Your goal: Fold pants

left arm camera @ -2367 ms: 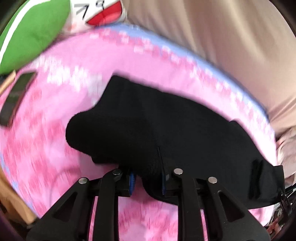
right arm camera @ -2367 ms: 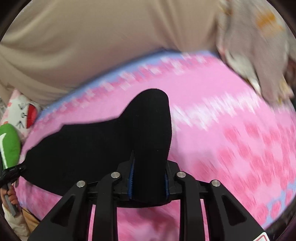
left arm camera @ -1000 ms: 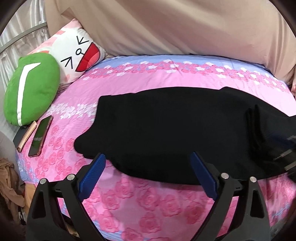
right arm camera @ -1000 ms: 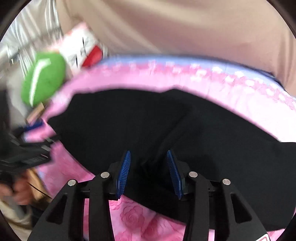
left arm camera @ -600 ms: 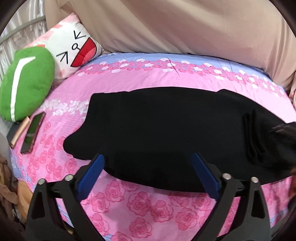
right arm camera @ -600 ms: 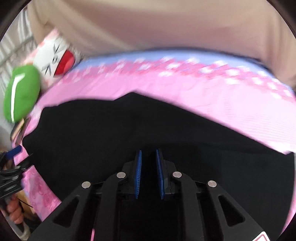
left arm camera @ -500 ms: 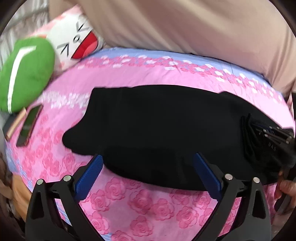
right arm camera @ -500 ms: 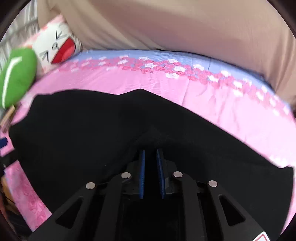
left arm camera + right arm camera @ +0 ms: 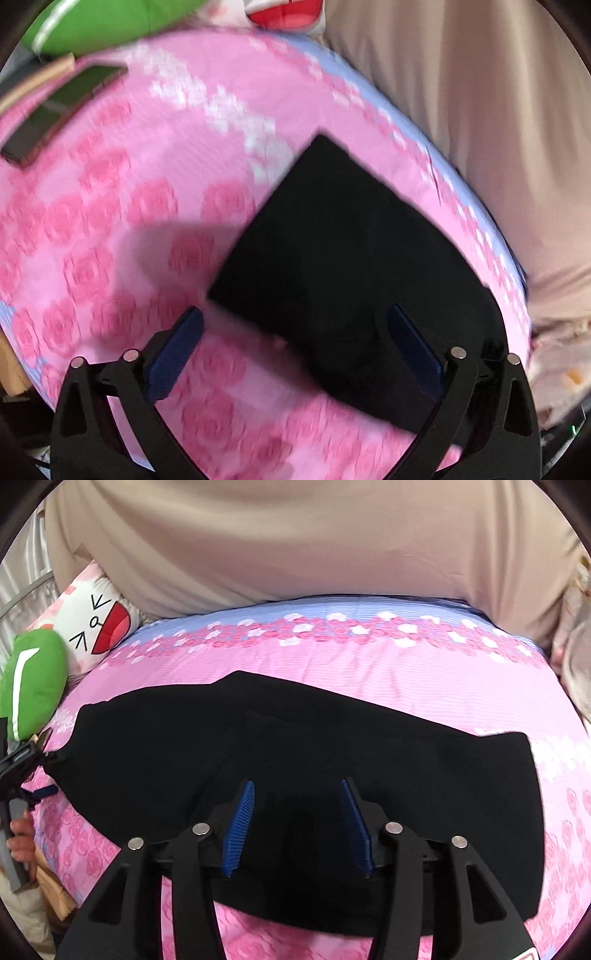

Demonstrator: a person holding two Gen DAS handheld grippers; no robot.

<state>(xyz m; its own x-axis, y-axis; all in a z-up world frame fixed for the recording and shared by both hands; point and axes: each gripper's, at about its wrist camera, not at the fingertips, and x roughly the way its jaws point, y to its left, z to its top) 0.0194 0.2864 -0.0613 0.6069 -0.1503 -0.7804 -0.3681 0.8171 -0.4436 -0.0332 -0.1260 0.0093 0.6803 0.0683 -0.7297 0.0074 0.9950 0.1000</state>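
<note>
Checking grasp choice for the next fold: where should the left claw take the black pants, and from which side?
Judging by the frames, at the free corner of the black pants nearest the left claw, coming in from the green-pillow end. There the cloth ends in a thin, flat edge on the pink sheet. Its jaws are closing, nothing gripped.

green pillow [image 9: 33, 686], cartoon-face cushion [image 9: 99, 627], phone [image 9: 62, 110], beige curtain [image 9: 295, 542]

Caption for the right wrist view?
Right tool opening above black pants spread on pink floral bedsheet.
</note>
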